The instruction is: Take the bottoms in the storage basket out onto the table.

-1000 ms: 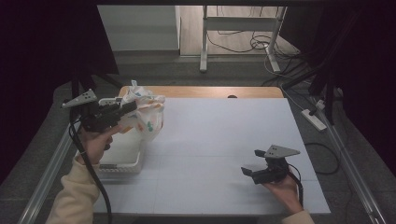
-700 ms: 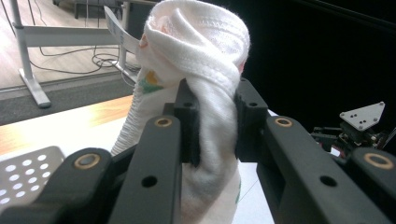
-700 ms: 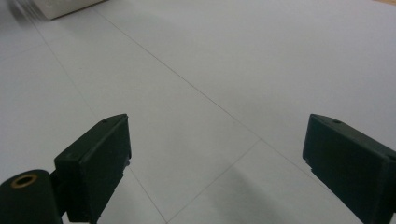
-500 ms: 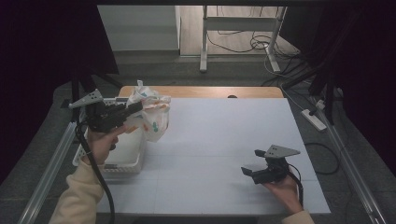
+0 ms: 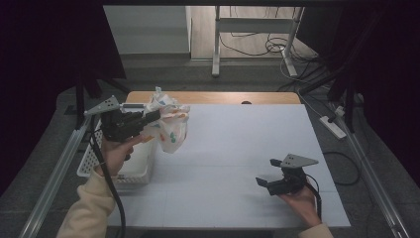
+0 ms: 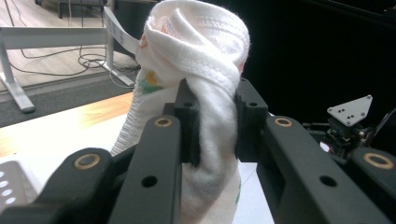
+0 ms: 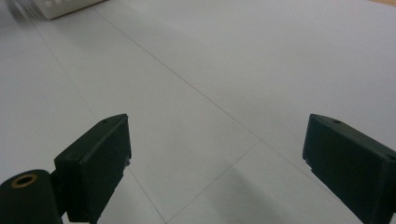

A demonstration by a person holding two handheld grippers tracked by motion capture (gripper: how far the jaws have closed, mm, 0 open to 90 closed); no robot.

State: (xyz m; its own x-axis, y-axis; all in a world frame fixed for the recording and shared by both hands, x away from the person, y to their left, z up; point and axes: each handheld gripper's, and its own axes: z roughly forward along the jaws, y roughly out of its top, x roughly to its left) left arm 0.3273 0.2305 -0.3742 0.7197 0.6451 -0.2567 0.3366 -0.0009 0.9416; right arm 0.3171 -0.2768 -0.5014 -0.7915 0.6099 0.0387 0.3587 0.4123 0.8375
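A white cloth with small coloured prints (image 5: 171,121) hangs bunched in the air over the table's left part, just right of the white basket (image 5: 131,171). My left gripper (image 5: 154,116) is shut on its upper fold; in the left gripper view the cloth (image 6: 205,65) is pinched between the two black jaws and rises above them. Near the table's front right, my right gripper (image 5: 262,182) rests low over the white table top (image 5: 247,144), open, with nothing between its fingers (image 7: 100,158).
The white perforated basket stands at the table's left edge under my left forearm. A wooden strip (image 5: 223,97) runs along the far edge. Metal rails flank the table. A power strip (image 5: 333,127) and cables lie on the floor to the right.
My left gripper has carried the cloth up and to the right, away from the basket and over the table. The right gripper has stayed where it was.
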